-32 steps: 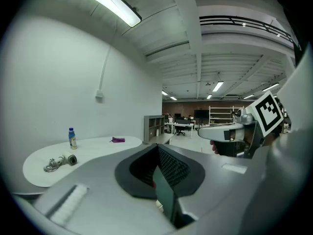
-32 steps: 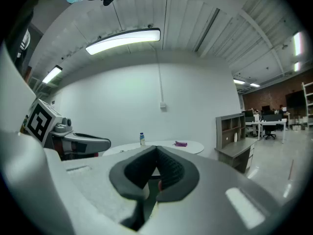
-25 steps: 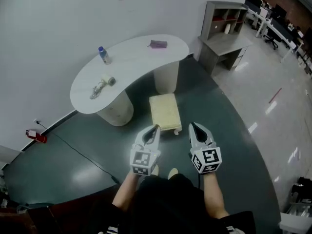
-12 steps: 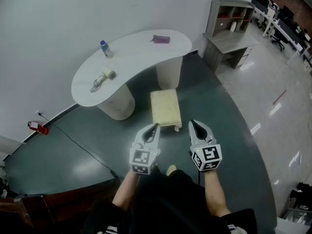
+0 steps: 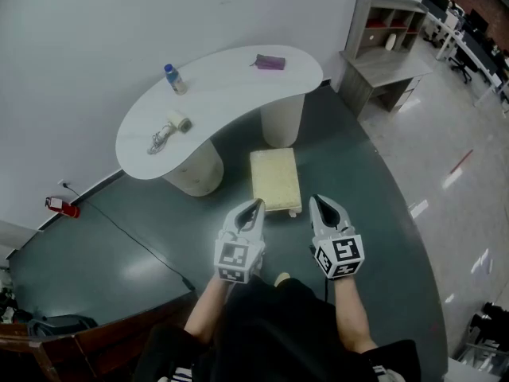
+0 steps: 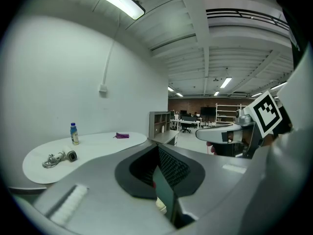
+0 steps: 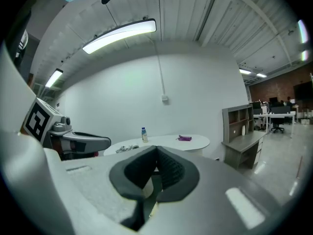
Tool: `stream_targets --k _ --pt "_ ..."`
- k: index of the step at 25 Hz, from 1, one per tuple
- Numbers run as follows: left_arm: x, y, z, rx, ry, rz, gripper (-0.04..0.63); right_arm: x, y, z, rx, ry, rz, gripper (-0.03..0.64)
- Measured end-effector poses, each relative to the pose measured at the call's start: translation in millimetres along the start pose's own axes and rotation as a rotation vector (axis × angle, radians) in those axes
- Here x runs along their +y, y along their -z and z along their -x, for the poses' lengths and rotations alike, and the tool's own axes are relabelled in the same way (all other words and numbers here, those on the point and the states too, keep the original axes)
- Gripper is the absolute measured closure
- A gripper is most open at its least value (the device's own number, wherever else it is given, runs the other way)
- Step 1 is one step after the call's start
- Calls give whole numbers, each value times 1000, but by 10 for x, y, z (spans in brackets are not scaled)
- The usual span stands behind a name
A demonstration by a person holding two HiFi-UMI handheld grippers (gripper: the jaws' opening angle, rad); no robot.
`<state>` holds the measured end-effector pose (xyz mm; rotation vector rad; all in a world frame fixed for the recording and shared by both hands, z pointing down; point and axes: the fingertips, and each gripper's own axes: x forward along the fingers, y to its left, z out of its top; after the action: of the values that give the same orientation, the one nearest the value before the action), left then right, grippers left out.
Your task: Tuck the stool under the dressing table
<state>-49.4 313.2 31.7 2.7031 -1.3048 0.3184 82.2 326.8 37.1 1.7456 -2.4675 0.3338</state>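
A cream cushioned stool (image 5: 275, 180) stands on the dark green floor, just in front of the white curved dressing table (image 5: 223, 94), between its two round pedestals. My left gripper (image 5: 256, 205) is shut and empty, its tips just short of the stool's near left corner. My right gripper (image 5: 315, 201) is also shut and empty, just right of the stool's near right corner. In the left gripper view the dressing table (image 6: 98, 148) shows beyond the shut jaws. The right gripper view shows the dressing table (image 7: 188, 142) too. Neither gripper touches the stool.
On the table lie a bottle (image 5: 172, 79), a purple item (image 5: 270, 62) and a small grey device with a cable (image 5: 167, 134). A grey shelf desk (image 5: 390, 50) stands at the right. A cable (image 5: 119, 229) runs across the floor at the left.
The stool and table sit a little lower and nearer in the head view. Both grippers have drawn closer to the stool's near edge, still shut.
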Motion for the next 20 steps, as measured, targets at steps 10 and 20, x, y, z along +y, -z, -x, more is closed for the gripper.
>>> stream_targets --k 10,20 --pt "863 -7 -811 40 47 42 588 -161 -139 -1000 42 37 -27 614" --pt "1446 178 -1519 95 151 68 588 -243 -28 -1917 114 90 -54 614"
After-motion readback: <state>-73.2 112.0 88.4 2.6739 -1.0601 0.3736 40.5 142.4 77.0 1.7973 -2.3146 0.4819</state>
